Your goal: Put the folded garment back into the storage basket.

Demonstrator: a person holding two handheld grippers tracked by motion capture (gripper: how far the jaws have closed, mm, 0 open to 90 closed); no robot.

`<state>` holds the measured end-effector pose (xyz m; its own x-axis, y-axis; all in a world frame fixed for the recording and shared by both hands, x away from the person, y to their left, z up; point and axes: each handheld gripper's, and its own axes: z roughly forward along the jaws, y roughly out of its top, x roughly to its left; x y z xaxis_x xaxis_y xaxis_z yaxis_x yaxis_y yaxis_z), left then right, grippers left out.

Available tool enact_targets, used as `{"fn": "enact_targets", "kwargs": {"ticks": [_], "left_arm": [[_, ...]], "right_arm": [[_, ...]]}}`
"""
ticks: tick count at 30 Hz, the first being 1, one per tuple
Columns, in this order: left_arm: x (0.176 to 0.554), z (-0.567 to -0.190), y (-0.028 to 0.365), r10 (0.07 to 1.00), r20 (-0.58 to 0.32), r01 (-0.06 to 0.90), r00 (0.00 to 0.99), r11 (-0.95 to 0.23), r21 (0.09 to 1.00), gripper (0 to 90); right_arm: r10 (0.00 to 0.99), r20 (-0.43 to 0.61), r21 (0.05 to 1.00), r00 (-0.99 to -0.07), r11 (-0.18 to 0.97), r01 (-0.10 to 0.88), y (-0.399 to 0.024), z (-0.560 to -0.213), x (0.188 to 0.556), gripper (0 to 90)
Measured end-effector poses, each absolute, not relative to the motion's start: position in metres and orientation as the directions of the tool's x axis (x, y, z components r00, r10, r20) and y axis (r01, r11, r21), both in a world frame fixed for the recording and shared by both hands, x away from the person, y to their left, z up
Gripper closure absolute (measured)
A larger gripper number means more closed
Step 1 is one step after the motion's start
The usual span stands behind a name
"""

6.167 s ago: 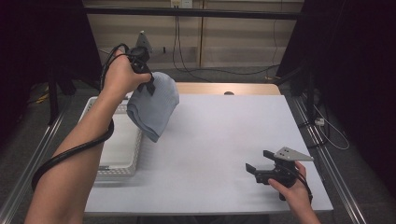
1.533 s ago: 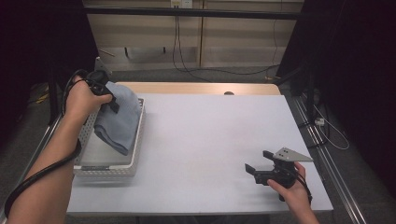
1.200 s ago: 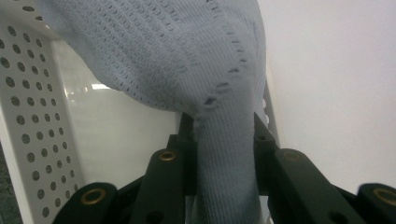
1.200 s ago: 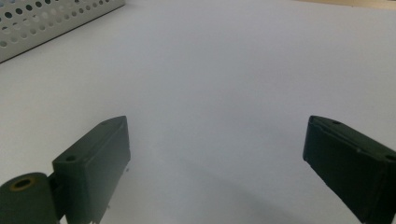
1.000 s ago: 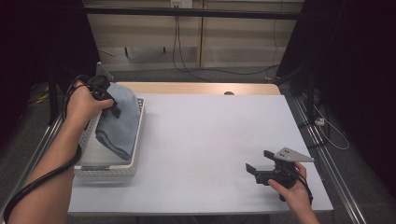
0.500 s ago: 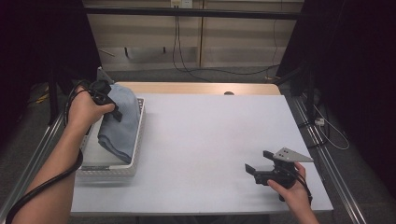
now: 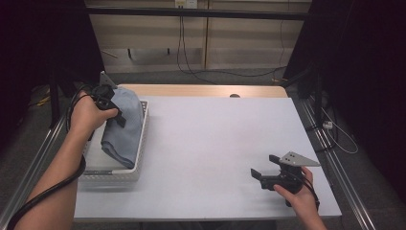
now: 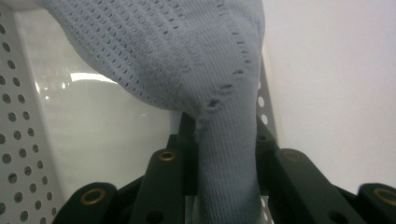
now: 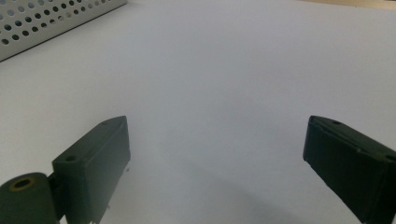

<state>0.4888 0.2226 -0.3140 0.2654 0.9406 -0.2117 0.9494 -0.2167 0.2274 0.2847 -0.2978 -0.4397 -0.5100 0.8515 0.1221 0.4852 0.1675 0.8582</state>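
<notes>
Nearest, at the right front of the white surface [image 7: 206, 143], the right gripper [image 7: 266, 169] rests in the person's right hand [image 7: 299, 194], low over the surface with its grey three-cornered plate on top. In the right gripper view its jaws stand spread wide, with bare surface between them and a corner of the perforated tray [image 9: 51, 21] at the far left.

Farther back on the left, the white perforated tray [image 7: 136, 163] sits along the left edge of the surface. A light blue knitted cloth [image 7: 122, 129] hangs down into it, its lower folds touching the tray floor near the right wall. The left gripper [image 7: 115, 112], held in the left hand [image 7: 86, 115] over the far end of the tray, pinches a bunched neck of the cloth [image 8: 226, 154] between its jaws.

Beyond the surface, cables lie on the floor before a pale wall.
</notes>
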Motion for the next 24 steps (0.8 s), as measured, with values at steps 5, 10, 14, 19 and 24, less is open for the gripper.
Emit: {"fn": "enact_targets", "kwargs": {"ticks": [5, 10, 14, 19, 24], "left_arm": [[0.4885, -0.3149, 0.2216, 0.941, -0.210, 0.950, 0.266, -0.218, 0.225, 73.4], [0.4869, -0.3145, 0.2208, 0.940, -0.211, 0.950, 0.269, -0.223, 0.218, 73.4], [0.4858, -0.3143, 0.2208, 0.939, -0.215, 0.951, 0.267, -0.221, 0.217, 73.4], [0.4855, -0.3144, 0.2197, 0.938, -0.215, 0.951, 0.271, -0.226, 0.210, 73.4], [0.4846, -0.3149, 0.2180, 0.938, -0.219, 0.951, 0.270, -0.224, 0.213, 73.4]], "right_arm": [[0.851, 0.124, 0.859, -0.510, 0.165, 0.484, -0.2977, -0.4389, 0.2847, 7.1], [0.851, 0.123, 0.859, -0.511, 0.167, 0.485, -0.2974, -0.4393, 0.2847, 7.1], [0.851, 0.121, 0.859, -0.512, 0.169, 0.484, -0.2970, -0.4394, 0.2847, 7.1], [0.851, 0.123, 0.859, -0.510, 0.166, 0.485, -0.2972, -0.4389, 0.2846, 7.1], [0.849, 0.121, 0.859, -0.514, 0.169, 0.483, -0.2964, -0.4387, 0.2845, 7.1]]}}
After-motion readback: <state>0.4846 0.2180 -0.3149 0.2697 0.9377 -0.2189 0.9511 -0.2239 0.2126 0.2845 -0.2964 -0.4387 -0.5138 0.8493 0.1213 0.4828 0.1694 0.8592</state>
